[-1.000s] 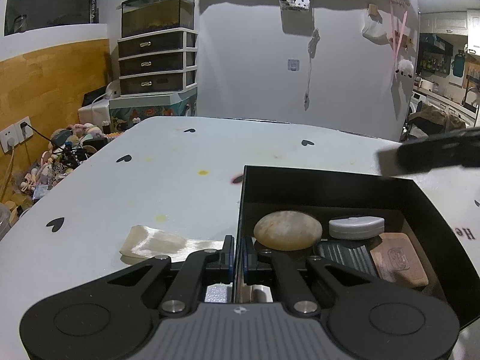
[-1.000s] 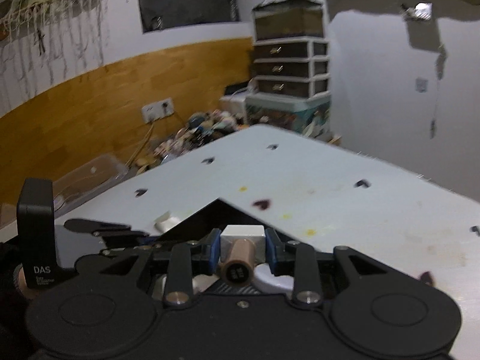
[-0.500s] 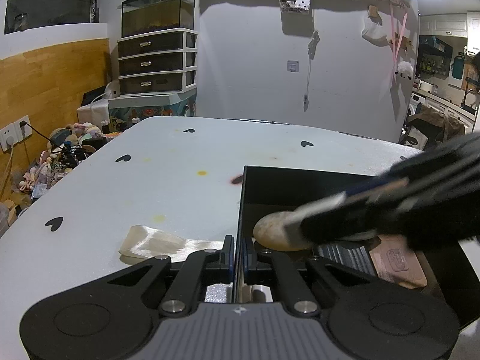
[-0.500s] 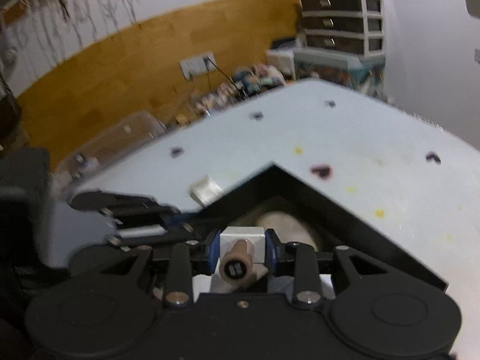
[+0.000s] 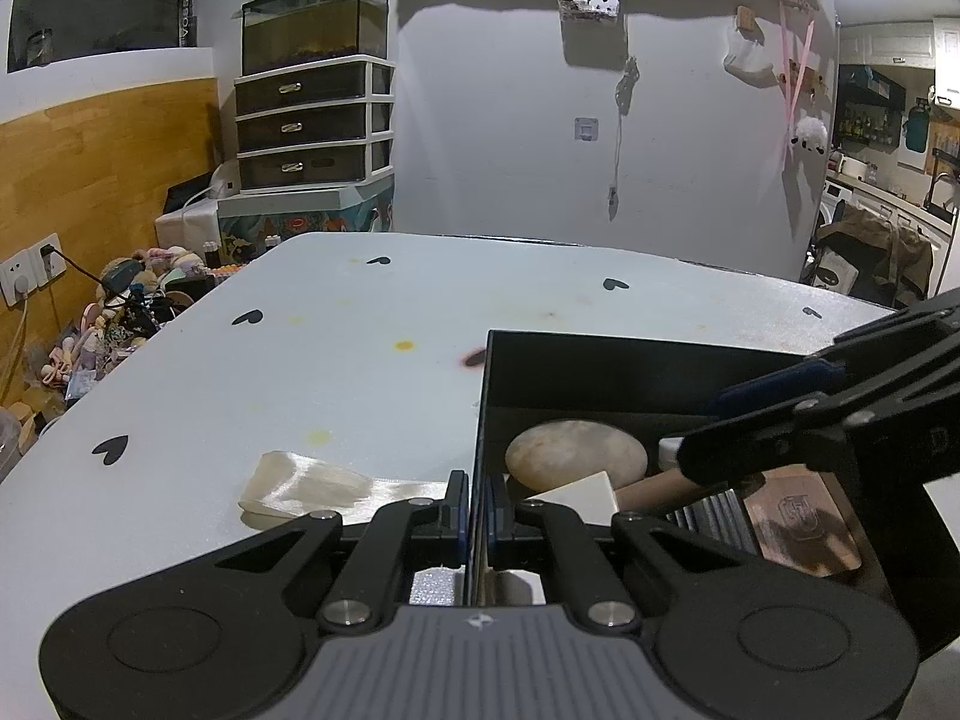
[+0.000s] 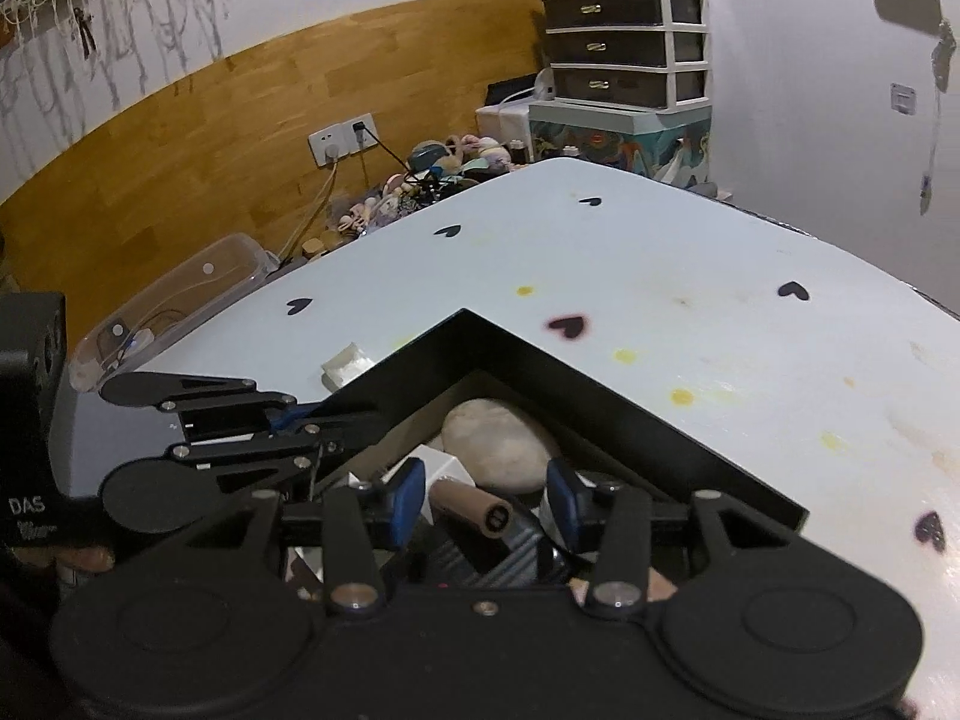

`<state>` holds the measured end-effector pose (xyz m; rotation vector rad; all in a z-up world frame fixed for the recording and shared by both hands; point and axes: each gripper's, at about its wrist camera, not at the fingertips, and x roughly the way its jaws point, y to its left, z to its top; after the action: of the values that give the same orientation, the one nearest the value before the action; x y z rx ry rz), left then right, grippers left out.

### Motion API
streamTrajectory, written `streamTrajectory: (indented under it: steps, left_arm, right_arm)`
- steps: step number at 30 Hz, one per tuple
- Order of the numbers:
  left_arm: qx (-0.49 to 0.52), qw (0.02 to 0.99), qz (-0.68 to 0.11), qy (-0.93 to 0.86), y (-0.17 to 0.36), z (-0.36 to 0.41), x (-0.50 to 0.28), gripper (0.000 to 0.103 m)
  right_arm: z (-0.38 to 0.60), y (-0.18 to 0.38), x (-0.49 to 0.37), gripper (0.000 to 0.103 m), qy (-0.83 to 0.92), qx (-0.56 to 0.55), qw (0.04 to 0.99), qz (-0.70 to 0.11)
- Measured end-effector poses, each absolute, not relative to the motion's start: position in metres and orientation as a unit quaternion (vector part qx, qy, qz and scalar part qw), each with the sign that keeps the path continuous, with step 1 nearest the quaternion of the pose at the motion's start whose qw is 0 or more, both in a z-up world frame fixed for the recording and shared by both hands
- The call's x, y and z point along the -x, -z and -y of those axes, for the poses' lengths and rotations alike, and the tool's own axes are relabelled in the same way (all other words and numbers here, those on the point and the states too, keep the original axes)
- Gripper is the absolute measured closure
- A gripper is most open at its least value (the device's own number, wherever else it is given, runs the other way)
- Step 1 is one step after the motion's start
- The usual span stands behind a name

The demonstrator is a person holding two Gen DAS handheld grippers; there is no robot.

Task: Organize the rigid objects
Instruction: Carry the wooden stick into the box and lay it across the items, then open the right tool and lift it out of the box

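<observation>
right tool [image 6: 486, 498] just opened around stamp [image 6: 471, 507] in black box [image 6: 630, 396].

The open black box [image 5: 600, 372] has smooth, faintly glossy walls, plastic or coated card by the look of it. Inside, the pale oval stone [image 5: 576, 456] is matt and mottled, the tan cylindrical handle [image 6: 471, 507] looks like smooth wood, and the brown rectangular block [image 5: 801, 519] is embossed. The white table [image 5: 360, 360] has a soft sheen, as does the cream satin ribbon [image 5: 312, 489] on its near left.

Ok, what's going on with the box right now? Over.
Left gripper shut on box wall. Right gripper fingers just opening, wooden-handled stamp lying loose between them inside box. Nothing blocking.
</observation>
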<state>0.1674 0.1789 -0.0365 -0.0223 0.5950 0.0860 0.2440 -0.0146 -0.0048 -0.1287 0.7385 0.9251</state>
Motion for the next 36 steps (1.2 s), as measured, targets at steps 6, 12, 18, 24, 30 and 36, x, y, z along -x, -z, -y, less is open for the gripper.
streamTrajectory:
  steps: [6,12,18,24,30,36]
  left_arm:
    - [0.011,0.955,-0.293,-0.042,0.036,-0.179,-0.168,0.098]
    - [0.012,0.955,-0.293,-0.042,0.037,-0.179,-0.168,0.098]
    - [0.013,0.955,-0.293,-0.041,0.038,-0.179,-0.167,0.098]
    - [0.013,0.955,-0.293,-0.041,0.038,-0.18,-0.167,0.098]
    - [0.014,0.955,-0.292,-0.04,0.038,-0.18,-0.167,0.098]
    - [0.016,0.955,-0.292,-0.038,0.038,-0.18,-0.168,0.098]
  right_arm:
    - [0.025,-0.006,-0.231,0.055,-0.421,0.052,0.842,-0.335]
    - [0.041,-0.018,-0.21,0.047,-0.383,0.046,0.868,-0.311]
    - [0.062,-0.025,-0.186,0.04,-0.339,0.024,0.892,-0.297]
    - [0.076,-0.024,-0.161,0.028,-0.302,0.013,0.91,-0.284]
    - [0.086,-0.024,-0.14,0.015,-0.255,0.004,0.93,-0.264]
    - [0.095,-0.024,-0.117,0.003,-0.215,0.001,0.952,-0.217]
